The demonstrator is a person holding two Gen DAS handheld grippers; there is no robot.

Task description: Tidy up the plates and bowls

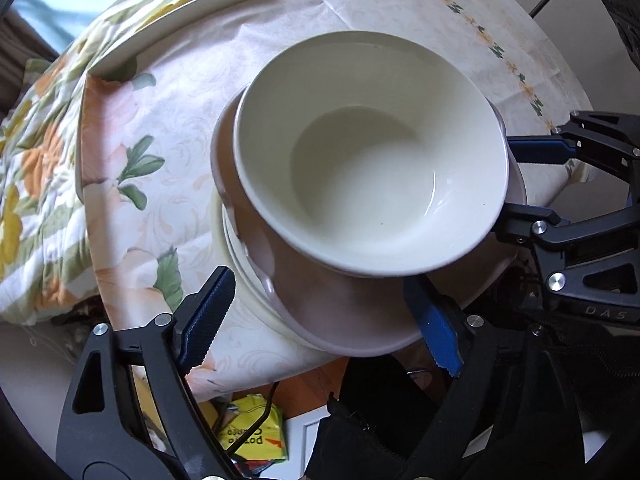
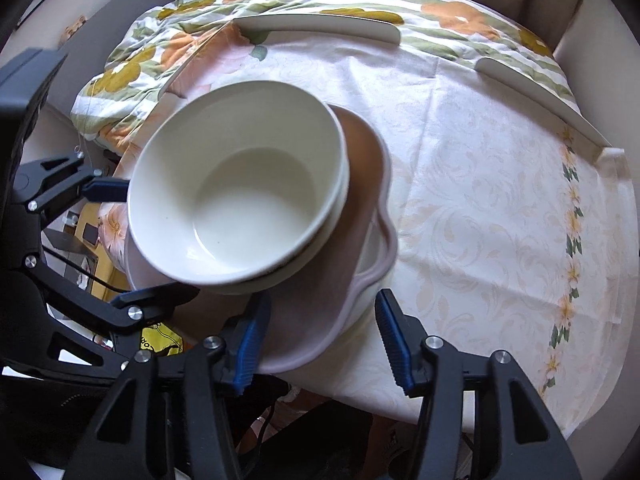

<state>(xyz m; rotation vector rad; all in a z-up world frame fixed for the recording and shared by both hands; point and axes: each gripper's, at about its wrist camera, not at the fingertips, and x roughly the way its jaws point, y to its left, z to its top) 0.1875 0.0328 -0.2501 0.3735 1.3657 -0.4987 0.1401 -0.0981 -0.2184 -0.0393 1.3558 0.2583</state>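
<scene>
Crockery stacked at the near edge of the table (image 2: 480,200): white bowl (image 1: 360,168) nested in a second bowl (image 2: 342,200), on a mauve scalloped plate (image 2: 312,320), over a white plate (image 1: 248,280). Left gripper (image 1: 320,326) spread wide beside the stack, pinching nothing. Right gripper (image 2: 323,340) parted too, straddling the mauve rim without pressing on it. Judging the stack as built and let go: lift both grippers straight up, clear of the rims, before swinging away. Avoid brushing the top bowl, which sits off-centre toward the near side and looks ready to slide. Check that the plates do not overhang the table edge; if so, nudge the pile inward from the rim, gently.
</scene>
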